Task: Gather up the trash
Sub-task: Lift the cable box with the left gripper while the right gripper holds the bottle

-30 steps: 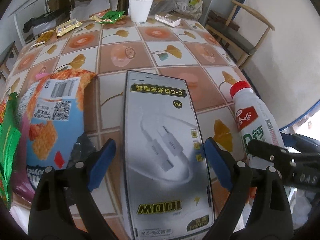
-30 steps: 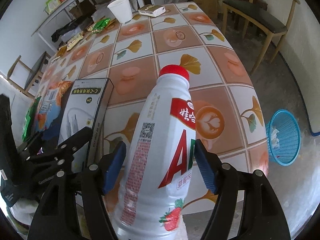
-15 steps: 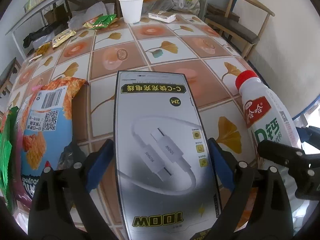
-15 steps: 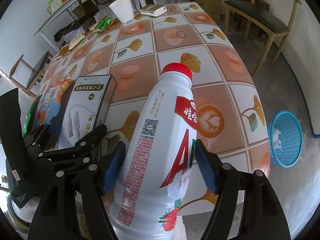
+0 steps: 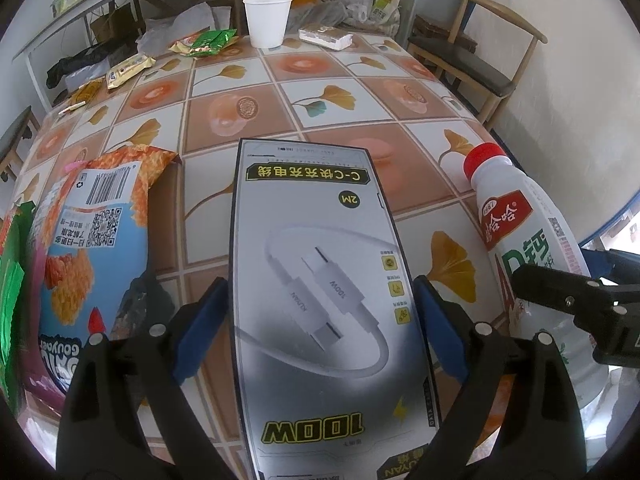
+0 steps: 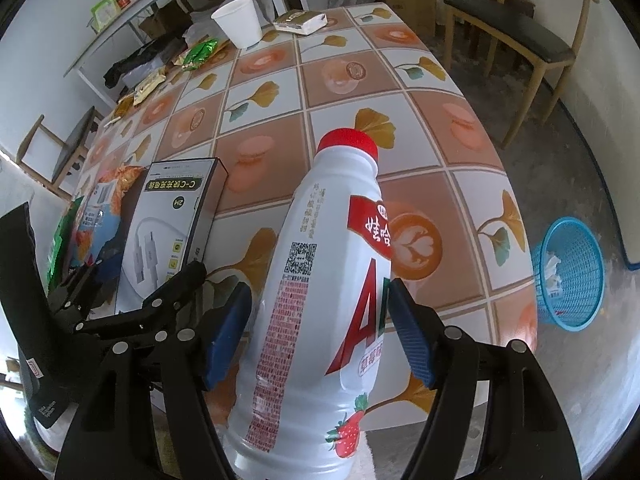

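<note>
The left tongs are clenched on a grey charging-cable box, their blue pads pressed to its two long sides; the box juts forward over the near part of the bench, which wears a tile-patterned cloth with ginkgo leaves. Just left of the box lies an orange and blue snack bag, with a green wrapper at the far left edge. The right tongs are grasping a white milk-drink bottle with a red cap, pads on either side of its body, the bottle tilted with the cap pointing away over the bench. In the right wrist view the box sits to the left of the bottle, close by. At the far end of the bench stand a white paper cup, a tissue pack and several small wrappers. A blue mesh waste basket stands on the floor to the right of the bench, with some paper inside
</note>
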`<state>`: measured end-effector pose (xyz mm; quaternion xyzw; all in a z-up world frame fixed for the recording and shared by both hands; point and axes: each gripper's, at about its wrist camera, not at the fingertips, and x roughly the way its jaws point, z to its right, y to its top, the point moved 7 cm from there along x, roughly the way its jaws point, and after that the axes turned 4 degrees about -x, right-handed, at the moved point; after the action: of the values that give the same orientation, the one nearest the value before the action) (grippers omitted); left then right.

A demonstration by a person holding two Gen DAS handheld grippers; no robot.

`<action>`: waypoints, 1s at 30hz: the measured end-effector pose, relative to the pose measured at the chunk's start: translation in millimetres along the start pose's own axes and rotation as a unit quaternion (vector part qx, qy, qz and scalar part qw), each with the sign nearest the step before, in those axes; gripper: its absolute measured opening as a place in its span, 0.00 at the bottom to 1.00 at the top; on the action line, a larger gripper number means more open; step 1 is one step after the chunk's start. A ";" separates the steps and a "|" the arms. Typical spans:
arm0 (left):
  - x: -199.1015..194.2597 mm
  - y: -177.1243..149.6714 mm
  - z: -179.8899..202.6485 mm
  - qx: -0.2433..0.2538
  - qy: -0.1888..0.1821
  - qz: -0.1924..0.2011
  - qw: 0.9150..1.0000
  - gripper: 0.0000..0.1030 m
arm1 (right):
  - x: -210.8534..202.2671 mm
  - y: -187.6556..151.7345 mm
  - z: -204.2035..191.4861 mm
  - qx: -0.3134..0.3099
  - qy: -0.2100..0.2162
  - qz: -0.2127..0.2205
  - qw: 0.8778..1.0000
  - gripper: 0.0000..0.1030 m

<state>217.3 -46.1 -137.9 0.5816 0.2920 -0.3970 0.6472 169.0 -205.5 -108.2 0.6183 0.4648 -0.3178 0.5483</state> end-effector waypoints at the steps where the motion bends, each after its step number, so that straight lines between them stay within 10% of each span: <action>1: -0.1 0.1 -0.2 0.000 -0.001 0.001 1.000 0.84 | 0.3 -0.4 0.0 0.003 0.002 -0.001 1.000 0.66; 30: -0.7 1.3 -2.8 -0.003 0.001 0.007 1.000 0.84 | 17.6 -4.7 -0.8 0.022 -0.015 -0.013 1.000 0.66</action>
<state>218.3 -43.2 -137.1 0.5821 0.2896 -0.3914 0.6512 171.0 -201.0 -125.7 0.6195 0.4572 -0.3444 0.5371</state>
